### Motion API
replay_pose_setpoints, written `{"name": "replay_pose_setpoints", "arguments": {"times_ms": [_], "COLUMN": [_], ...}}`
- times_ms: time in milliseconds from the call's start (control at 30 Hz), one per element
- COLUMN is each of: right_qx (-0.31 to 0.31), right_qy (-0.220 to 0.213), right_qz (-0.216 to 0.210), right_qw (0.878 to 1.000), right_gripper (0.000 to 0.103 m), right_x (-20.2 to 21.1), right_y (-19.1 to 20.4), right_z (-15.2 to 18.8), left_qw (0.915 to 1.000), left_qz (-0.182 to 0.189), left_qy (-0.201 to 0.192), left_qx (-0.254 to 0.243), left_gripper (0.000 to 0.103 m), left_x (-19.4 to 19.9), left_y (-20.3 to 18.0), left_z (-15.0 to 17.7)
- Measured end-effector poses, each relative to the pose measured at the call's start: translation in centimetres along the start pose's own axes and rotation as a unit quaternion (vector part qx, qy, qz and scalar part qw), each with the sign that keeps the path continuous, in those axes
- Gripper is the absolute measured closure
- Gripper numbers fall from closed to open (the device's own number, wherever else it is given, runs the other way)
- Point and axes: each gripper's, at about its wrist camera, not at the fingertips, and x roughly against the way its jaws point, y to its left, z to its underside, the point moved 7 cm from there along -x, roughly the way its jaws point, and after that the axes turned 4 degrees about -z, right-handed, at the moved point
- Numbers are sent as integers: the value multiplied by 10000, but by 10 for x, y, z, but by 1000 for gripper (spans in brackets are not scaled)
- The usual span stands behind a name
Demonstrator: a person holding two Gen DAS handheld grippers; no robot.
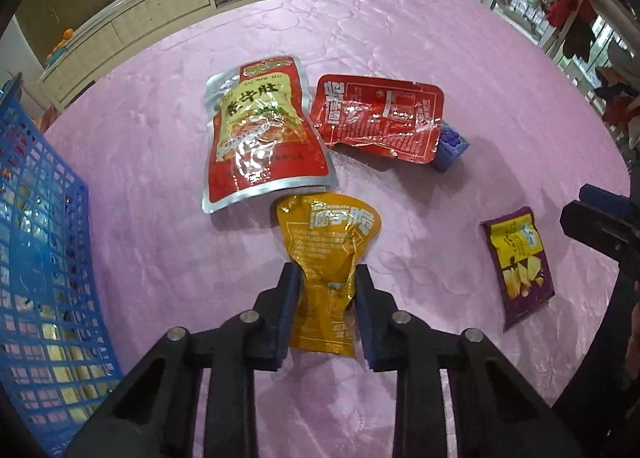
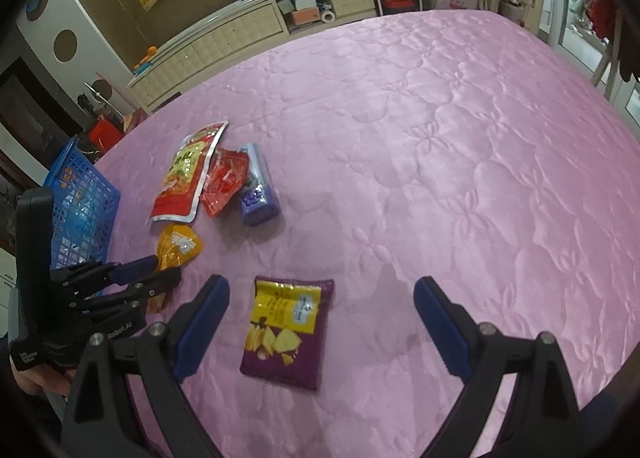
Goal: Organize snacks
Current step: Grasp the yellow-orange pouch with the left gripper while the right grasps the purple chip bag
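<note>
The left tongs [image 1: 328, 282] pinch the lower half of a yellow snack pouch [image 1: 326, 258], whose foil is crumpled between the blue pads; white Chinese characters run across its top, too warped to read surely. The pouch lies on a pink quilted surface [image 1: 400, 38]. Just beyond the pouch lies a big red and silver foil pouch [image 1: 260, 134] with a yellow label, Chinese characters and small Latin letters that seem to read "SU NIU DU". To the right of the yellow pouch and further off sits a red sachet [image 1: 376, 114], back side up, its fine print unreadable, overlapping a purple-blue packet [image 1: 450, 146]. Left of the yellow pouch stands a blue mesh basket [image 1: 44, 242] with pale wrapped snacks inside. Well to the pouch's right lies a purple chip packet [image 2: 286, 332] with a yellow panel and pictured chips; the right tongs [image 2: 322, 330] hang over it, spread wide, touching nothing. The left tool's body reads "Robot.AI".
</note>
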Motion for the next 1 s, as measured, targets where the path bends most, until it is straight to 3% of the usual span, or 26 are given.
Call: {"name": "replay_pose_setpoints", "arguments": {"times_ms": [100,300,467,700,900,1000], "right_qx": [9,-37,25,45,232,365], "right_qy": [10,22,325,742,889,859], "right_qz": [29,-10,-35,25,272,690], "right_qw": [10000,10000,9995,9972,9954,9932], "right_gripper": [7,7,8,8,8,8], "right_x": [4,8,-4,-26,-41,-47], "right_y": [-1,1,13,26,36,37], "right_z": [0,-2,6,20,26,28], "left_qw": [9998,9995,9988,9984,9978,9977], "left_qz": [130,26,172,355,465,454], "left_qy": [-98,-325,-452,-440,-452,-494], "left_qx": [114,-44,23,15,109,75], "left_gripper": [78,86,97,98,98,98], "left_x": [7,26,34,40,40,40], "left_y": [6,6,8,9,15,17], "left_z": [6,19,30,40,35,35]}}
